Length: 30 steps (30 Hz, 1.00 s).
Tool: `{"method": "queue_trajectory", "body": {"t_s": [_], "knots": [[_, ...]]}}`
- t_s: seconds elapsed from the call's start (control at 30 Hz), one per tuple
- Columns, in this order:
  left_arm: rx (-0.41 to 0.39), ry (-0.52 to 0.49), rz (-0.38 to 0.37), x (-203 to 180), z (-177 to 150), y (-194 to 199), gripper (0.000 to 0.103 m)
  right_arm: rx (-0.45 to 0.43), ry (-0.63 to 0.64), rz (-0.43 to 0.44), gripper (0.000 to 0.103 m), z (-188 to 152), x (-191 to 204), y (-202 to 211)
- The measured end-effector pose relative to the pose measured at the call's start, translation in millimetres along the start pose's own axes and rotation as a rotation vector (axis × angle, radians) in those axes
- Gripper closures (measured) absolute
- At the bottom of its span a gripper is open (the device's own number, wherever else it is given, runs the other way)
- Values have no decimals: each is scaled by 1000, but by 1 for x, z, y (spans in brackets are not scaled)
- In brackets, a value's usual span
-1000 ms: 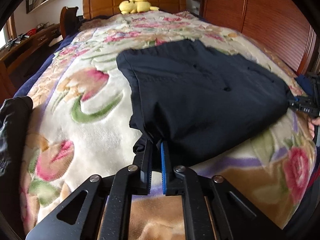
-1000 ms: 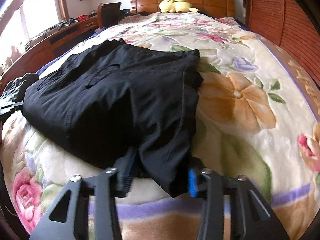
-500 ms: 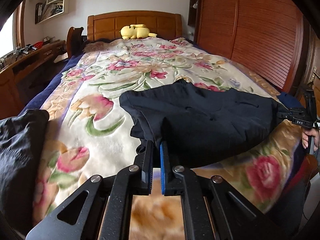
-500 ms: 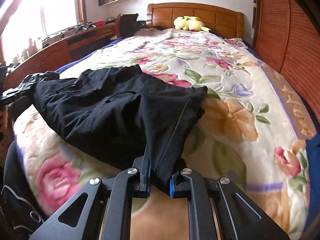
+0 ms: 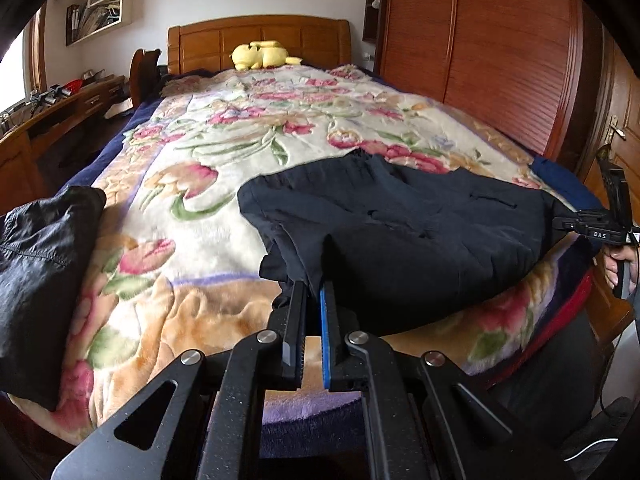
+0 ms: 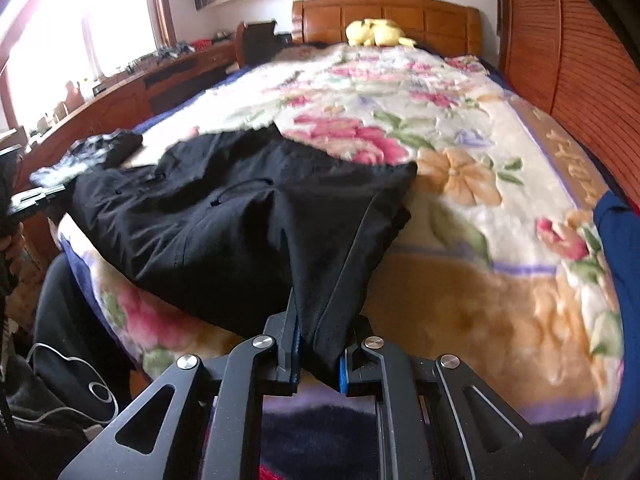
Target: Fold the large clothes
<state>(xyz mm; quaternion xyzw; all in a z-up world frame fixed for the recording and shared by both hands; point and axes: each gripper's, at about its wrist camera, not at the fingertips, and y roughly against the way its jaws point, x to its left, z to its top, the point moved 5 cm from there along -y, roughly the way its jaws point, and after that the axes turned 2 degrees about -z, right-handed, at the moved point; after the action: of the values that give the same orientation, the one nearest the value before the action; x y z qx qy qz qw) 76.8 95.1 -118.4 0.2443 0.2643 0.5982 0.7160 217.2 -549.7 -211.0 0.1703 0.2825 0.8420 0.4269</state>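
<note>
Black trousers (image 5: 400, 220); cream blanket (image 5: 224, 216), pink-green floral pattern; yellow plush (image 5: 260, 55); blue-padded tongs (image 5: 314, 292).

Floral blanket (image 5: 248, 216) covers bed before me. Yellow plush toy (image 5: 262, 55) at head edge, against wooden headboard (image 5: 260, 36). Slatted wooden wardrobe (image 5: 492, 56) along bed's right edge. Desk (image 6: 120, 96) along left edge. Wall shelf (image 5: 102, 10) above desk.

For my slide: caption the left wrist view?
Left hand-held gripper shut on black trousers lying on floral bed.
</note>
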Motion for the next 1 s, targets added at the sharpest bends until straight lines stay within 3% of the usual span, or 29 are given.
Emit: {"method": "queue_trajectory", "body": {"t_s": [0.07,0.17,0.27,0.37,0.4,0.53,0.8,1.0], "knots": [[13,1,5,1,-1,-2,96,9,0,-9,87,2,1,-3],[9,0,8,1,0,0,93,6,-26,-34,75,8,-1,3],[-28,27,13,4,5,9,90,-31,-24,-50,73,17,0,17],[-65,31,47,10,12,17,86,-67,-12,-73,60,30,-3,28],[-68,29,50,11,15,18,81,-77,-6,-83,59,35,-4,30],[-81,18,50,12,28,19,77,-95,15,-97,59,55,-11,22],[-63,-26,13,-9,45,-4,71,3,-6,-100,59,95,-42,-57],[-19,-38,-39,-29,48,-34,71,169,-87,-67,59,114,-62,-140]]}}
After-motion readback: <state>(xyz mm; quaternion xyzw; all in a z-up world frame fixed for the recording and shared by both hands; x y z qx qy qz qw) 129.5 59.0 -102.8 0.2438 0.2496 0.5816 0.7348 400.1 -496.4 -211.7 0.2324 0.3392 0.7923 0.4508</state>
